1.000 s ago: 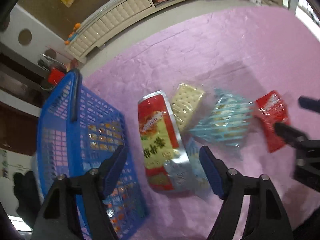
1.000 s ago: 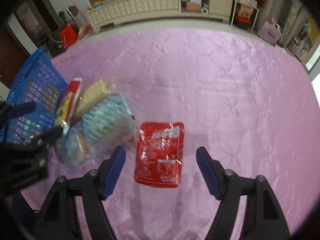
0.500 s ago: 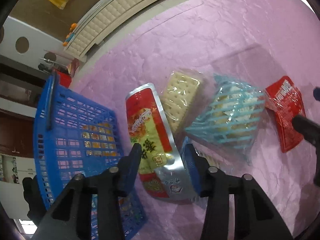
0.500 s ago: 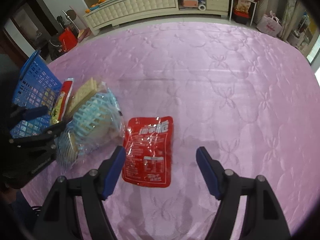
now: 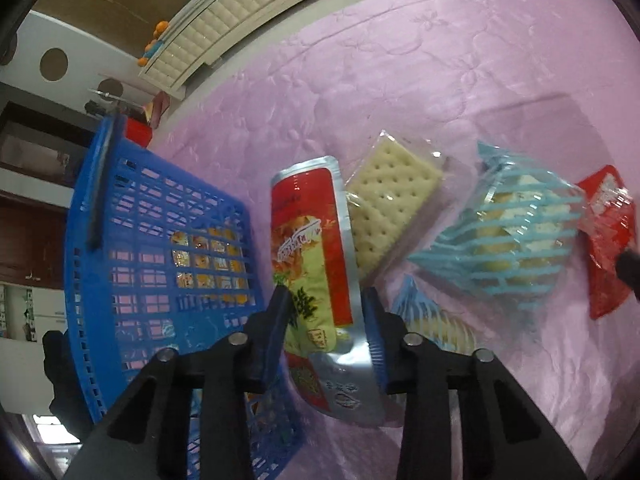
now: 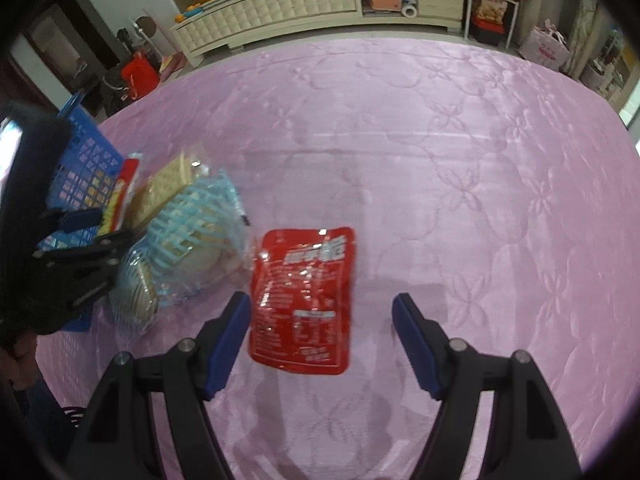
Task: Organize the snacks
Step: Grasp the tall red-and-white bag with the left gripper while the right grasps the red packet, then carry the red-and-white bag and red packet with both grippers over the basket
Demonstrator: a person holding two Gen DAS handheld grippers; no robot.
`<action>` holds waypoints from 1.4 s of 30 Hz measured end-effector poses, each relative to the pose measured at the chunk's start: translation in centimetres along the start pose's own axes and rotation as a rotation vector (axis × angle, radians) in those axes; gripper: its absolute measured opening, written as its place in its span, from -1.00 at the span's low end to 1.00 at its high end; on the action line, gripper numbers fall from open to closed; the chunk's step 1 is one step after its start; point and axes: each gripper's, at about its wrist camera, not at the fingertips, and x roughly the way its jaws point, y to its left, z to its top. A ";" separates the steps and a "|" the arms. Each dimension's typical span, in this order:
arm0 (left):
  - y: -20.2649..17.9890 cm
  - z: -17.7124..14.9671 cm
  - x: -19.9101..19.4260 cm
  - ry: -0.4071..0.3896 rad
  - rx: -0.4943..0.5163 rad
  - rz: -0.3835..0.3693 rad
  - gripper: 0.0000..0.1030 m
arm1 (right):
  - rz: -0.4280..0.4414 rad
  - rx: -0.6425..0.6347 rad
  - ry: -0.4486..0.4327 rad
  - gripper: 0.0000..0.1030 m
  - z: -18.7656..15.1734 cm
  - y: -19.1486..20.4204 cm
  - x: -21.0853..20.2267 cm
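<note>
Foil-edged and printed in red and yellow, a long snack pouch [image 5: 316, 276] lies on the pink quilted bedspread [image 5: 420, 72] just beside a blue plastic basket [image 5: 160, 256], its long axis running straight away from the left tongs [image 5: 326, 330] toward the far edge of the spread. The pouch's near end sits between the blue pads, which are closing across its narrow width and appear to touch its edges, though a firm pinch cannot be confirmed. The left tongs point steeply downward, and the basket, already holding an orange-printed pack, lies immediately to their left, so the carry ahead looks short. To the pouch's right rest a clear pack of crackers [image 5: 390, 204] and a blue-striped bag of biscuits [image 5: 508, 248], touching one another. Farther right, a flat red sachet [image 6: 304, 300] lies apart on the spread, directly ahead of the right tongs [image 6: 322, 326], which hover over it with jaws wide and nothing between the pads, also angled steeply down.
</note>
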 end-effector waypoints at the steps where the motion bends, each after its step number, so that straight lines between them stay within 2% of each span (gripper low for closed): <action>1: 0.1 -0.3 -0.5 -0.010 0.004 -0.012 -0.42 | 0.008 0.014 0.004 0.49 0.0 -0.4 0.0; 7: 0.5 -2.6 -2.4 -0.075 -0.017 -0.042 -0.52 | 0.019 0.022 0.025 0.49 -0.3 -0.8 0.1; 12: 1.3 -4.0 -5.2 -0.177 -0.049 -0.097 -0.56 | 0.012 0.011 0.033 0.49 -0.4 -0.3 0.5; 15: 1.0 -4.1 -6.1 -0.202 -0.058 -0.108 -0.56 | -0.023 -0.009 0.029 0.49 0.1 0.6 1.0; 23: -1.6 -6.4 -7.4 -0.233 -0.034 -0.085 -0.56 | -0.171 -0.171 0.021 0.49 0.1 5.1 2.6; 25: -1.4 -6.3 -7.1 -0.239 -0.043 -0.083 -0.55 | -0.161 -0.189 0.015 0.26 0.0 5.7 2.6; 26: -1.3 -6.5 -7.2 -0.241 -0.051 -0.086 -0.55 | -0.156 -0.205 0.010 0.22 -0.1 5.9 2.5; 27: -1.2 -6.7 -7.4 -0.245 -0.054 -0.086 -0.55 | -0.152 -0.215 0.005 0.10 -0.3 6.3 2.4; 29: -0.8 -6.8 -7.6 -0.257 -0.061 -0.088 -0.55 | -0.147 -0.217 -0.013 -0.27 -0.8 6.5 2.2; 30: -0.8 -7.0 -7.8 -0.260 -0.060 -0.091 -0.55 | -0.150 -0.220 -0.022 -0.34 -1.1 6.8 2.1; 35: -0.4 -8.7 -9.2 -0.285 -0.073 -0.135 -0.56 | -0.080 -0.154 -0.016 -0.42 -2.5 5.9 0.0; 42: 2.3 -11.6 -13.2 -0.352 -0.124 -0.190 -0.56 | -0.071 -0.141 -0.083 -0.42 -3.8 7.3 -7.4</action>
